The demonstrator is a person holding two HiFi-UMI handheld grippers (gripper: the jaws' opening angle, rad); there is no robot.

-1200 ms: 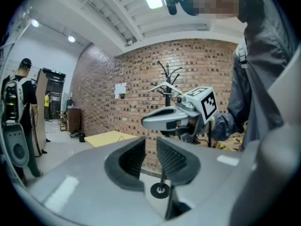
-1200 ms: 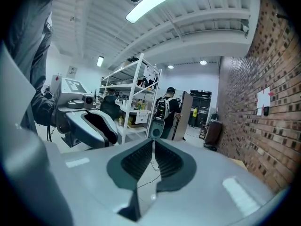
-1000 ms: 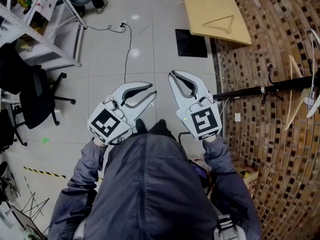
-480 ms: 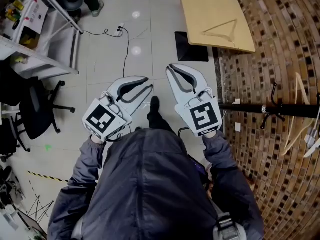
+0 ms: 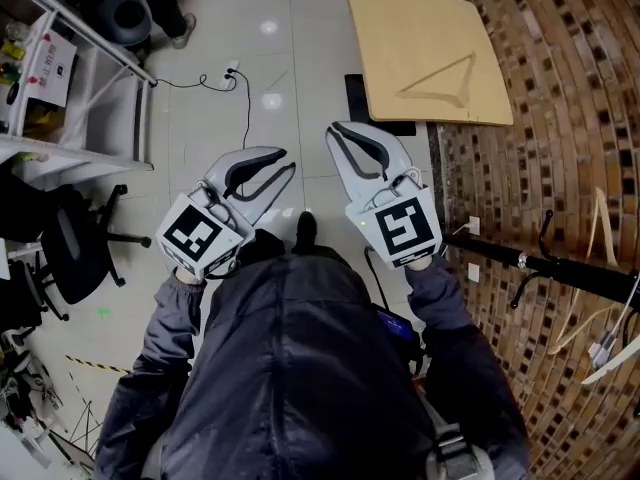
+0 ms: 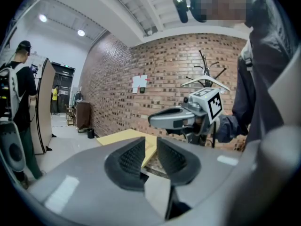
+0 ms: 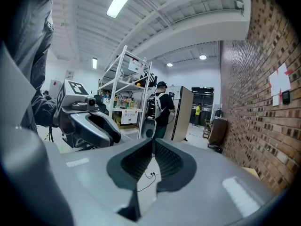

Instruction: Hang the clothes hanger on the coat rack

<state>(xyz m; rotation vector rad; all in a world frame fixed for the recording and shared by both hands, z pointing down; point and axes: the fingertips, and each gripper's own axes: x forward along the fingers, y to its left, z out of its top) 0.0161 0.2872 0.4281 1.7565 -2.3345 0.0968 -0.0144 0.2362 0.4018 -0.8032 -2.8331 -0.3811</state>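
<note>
A wooden clothes hanger (image 5: 440,78) lies flat on a light wooden table (image 5: 400,18) ahead, by the brick wall. The black coat rack (image 5: 545,266) reaches out at the right, with a wooden hanger (image 5: 600,230) and a white one (image 5: 615,353) on it. In the left gripper view the rack (image 6: 205,66) rises behind the right gripper. My left gripper (image 5: 290,160) (image 6: 151,142) is held level over the floor, its pads a narrow gap apart and empty. My right gripper (image 5: 332,130) (image 7: 153,142) is beside it, shut with nothing in it. Both are short of the table.
Metal shelving (image 5: 60,88) and a black office chair (image 5: 70,238) stand at the left. A cable and power strip (image 5: 235,68) lie on the tiled floor. A black mat (image 5: 375,103) lies under the table's near edge. A person with a backpack (image 7: 160,107) stands by the shelves.
The view has moved forward: the table with the hanger is nearer and larger, and the coat rack has slid down to the lower right. Both grippers keep the same pose.
</note>
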